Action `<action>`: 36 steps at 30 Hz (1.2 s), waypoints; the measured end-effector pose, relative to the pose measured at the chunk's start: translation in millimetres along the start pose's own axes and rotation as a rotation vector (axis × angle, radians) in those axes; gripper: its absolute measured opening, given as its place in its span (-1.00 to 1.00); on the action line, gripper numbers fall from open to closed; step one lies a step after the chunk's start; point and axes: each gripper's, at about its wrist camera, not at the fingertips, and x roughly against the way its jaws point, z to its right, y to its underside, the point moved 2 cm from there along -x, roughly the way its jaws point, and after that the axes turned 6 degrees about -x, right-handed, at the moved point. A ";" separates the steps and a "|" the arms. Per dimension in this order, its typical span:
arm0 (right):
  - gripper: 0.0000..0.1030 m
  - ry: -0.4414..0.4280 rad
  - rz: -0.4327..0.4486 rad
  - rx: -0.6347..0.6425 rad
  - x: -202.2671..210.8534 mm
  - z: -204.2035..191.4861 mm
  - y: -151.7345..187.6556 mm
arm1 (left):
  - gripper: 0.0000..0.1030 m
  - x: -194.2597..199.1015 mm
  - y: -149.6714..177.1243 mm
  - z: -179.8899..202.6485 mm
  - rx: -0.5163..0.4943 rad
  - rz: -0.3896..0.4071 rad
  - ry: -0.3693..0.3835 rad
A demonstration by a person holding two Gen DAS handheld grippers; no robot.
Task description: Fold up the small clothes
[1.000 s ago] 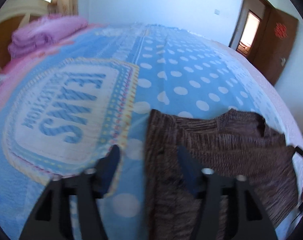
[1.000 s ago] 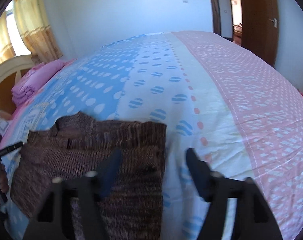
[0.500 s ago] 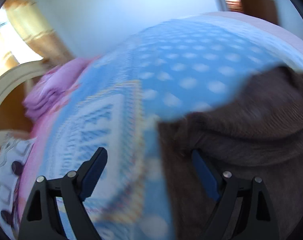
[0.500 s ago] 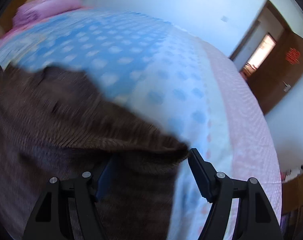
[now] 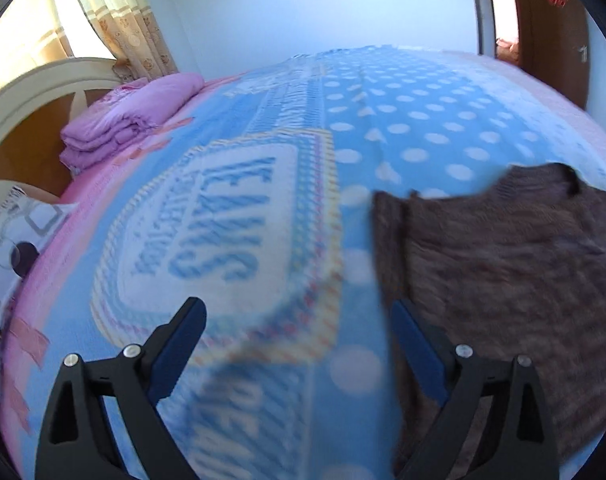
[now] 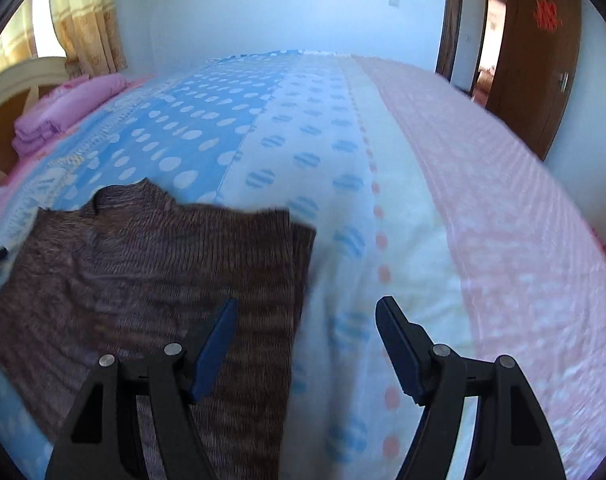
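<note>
Two views, one garment, entered in turn.

Left wrist view: left hand-held gripper, jaws spread wide, holding nothing. Brown knitted sweater lies flat on the bed, to the right of the gripper; its left edge runs just beside the right finger, whether touching cannot be told. Neckline notch at the far end, so the garment points away from the holder, long axis running near to far. Folded pink bedding sits well apart at the headboard end.

Right wrist view: right hand-held gripper, jaws likewise wide and empty. Sweater lies to the left, its right edge passing between the two fingers, the left finger over the knit and the right finger over bare bedspread. Collar again at the far end.

Judgement: each gripper flanks one long side edge, roughly equally near. A next fold likely calls for closing on those edges; loose knit could slip or bunch.
</note>
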 end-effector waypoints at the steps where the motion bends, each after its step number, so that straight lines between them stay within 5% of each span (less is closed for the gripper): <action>1: 0.36 0.001 -0.016 0.004 -2.3 -1.1 2.5 | 0.85 1.7 1.0 6.3 0.005 0.005 0.012; 5: -0.23 -0.026 -0.029 -0.005 -7.7 -8.6 7.6 | 0.48 1.8 -5.4 23.6 0.021 0.018 0.072; 9: -0.23 -0.024 -0.040 0.023 -17.7 -22.1 13.5 | 0.42 -6.7 -8.2 36.1 0.046 0.002 0.139; 13: -0.23 0.046 0.001 0.024 -28.7 -21.9 15.0 | 0.47 -27.9 -8.6 51.0 -0.038 -0.027 -0.044; 16: -0.20 0.044 0.013 -0.007 -32.9 -14.5 14.7 | 0.68 -39.7 -9.5 39.7 0.027 -0.047 -0.043; 22: -0.16 0.076 0.091 -0.008 0.7 -18.5 18.3 | 0.75 -35.6 4.5 21.4 0.112 -0.052 -0.050; 27: -0.16 -0.031 0.119 0.077 30.1 -54.6 34.2 | 0.87 -38.2 11.1 13.2 0.156 -0.058 -0.025; 29: -0.16 -0.079 0.062 0.134 21.5 -75.1 42.3 | 0.93 -39.0 11.5 12.6 0.161 -0.065 -0.033; 32: -0.16 -0.103 0.035 0.142 7.2 -92.1 41.7 | 0.93 -36.6 12.5 14.3 0.157 -0.058 -0.047; 36: -0.16 -0.242 -0.026 0.057 -13.4 -119.4 17.8 | 0.93 -33.4 15.5 15.0 0.158 -0.045 -0.053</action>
